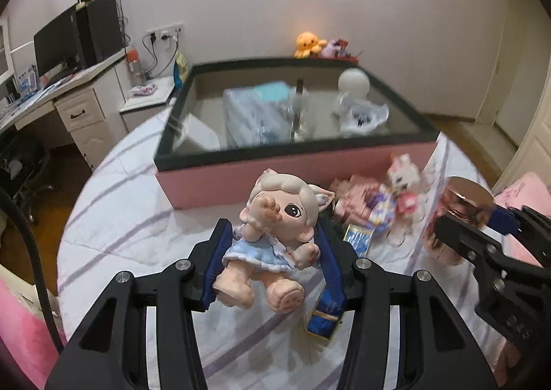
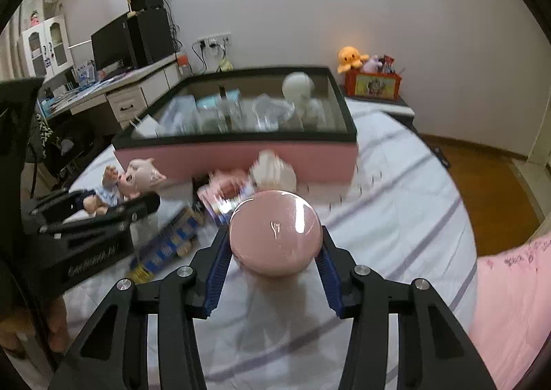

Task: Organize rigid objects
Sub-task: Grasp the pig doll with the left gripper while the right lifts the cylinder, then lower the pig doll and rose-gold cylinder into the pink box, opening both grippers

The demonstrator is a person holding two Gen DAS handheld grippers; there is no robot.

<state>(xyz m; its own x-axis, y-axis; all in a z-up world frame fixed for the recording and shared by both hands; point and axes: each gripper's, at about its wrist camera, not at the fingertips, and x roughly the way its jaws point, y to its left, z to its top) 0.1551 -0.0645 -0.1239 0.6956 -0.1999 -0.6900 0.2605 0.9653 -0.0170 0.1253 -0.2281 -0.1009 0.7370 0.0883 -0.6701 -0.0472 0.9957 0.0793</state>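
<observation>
Left gripper [image 1: 275, 245] closed on a doll [image 1: 275, 218]; blue pads pressed against the doll's sides at the dress and arm, doll's legs hanging toward the camera, head tilted up and away. Doll lifted clear of the striped bedsheet [image 1: 137, 224].

Right gripper [image 2: 273, 252] closed on a round pink jar [image 2: 275, 233]; pads [image 2: 217, 269] touching both flanks of the jar's glossy lid, jar held above the sheet. Same jar [image 1: 461, 207] seen from the left wrist view, clamped at right, blurred.

Pink box with a dark rim [image 1: 261, 180] resting on the bed beyond both grippers, holding plastic-wrapped packs, a clear bottle and a white ball-shaped item. Loose items lying just in front of the box: small pink packets [image 1: 365, 204], a white plush toy [image 1: 403, 180], a blue-and-gold flat box [image 1: 325, 314] under the left gripper's right finger. Contact between blue box and finger not determinable.

Orange plush [image 2: 351, 58] sitting well behind the box on a small stand.
</observation>
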